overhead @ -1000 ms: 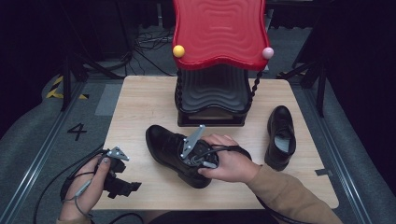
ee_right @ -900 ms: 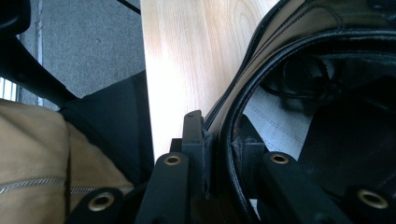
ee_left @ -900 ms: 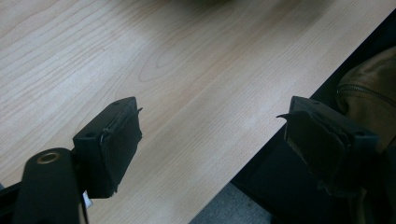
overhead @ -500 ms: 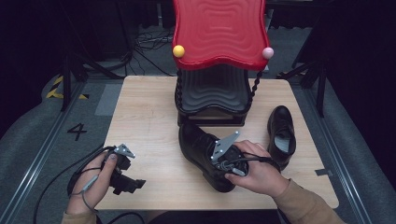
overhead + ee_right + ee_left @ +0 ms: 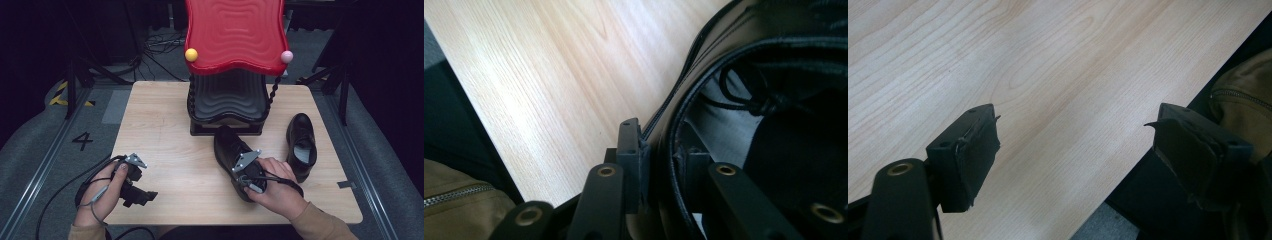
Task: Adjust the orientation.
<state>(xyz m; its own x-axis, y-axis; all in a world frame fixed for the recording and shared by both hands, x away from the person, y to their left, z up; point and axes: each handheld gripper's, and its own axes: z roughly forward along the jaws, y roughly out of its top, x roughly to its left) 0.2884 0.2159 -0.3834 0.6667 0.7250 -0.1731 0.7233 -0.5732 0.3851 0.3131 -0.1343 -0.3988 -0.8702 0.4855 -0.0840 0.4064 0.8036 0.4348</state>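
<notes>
The gripped shoe point(image 5: 234, 157) lies on the table point(image 5: 165, 130), its toe toward the black base of the red stand point(image 5: 227, 107), its heel toward the person. Its long axis runs near parallel to the second shoe point(image 5: 301, 145), which lies just to its right, apart from it. The right gripper point(image 5: 248, 172) is clamped on the rear collar wall, one jaw inside, one outside. The left gripper point(image 5: 134, 187) rests well apart at the table's near-left edge, jaws spread wide, holding nothing.
</notes>
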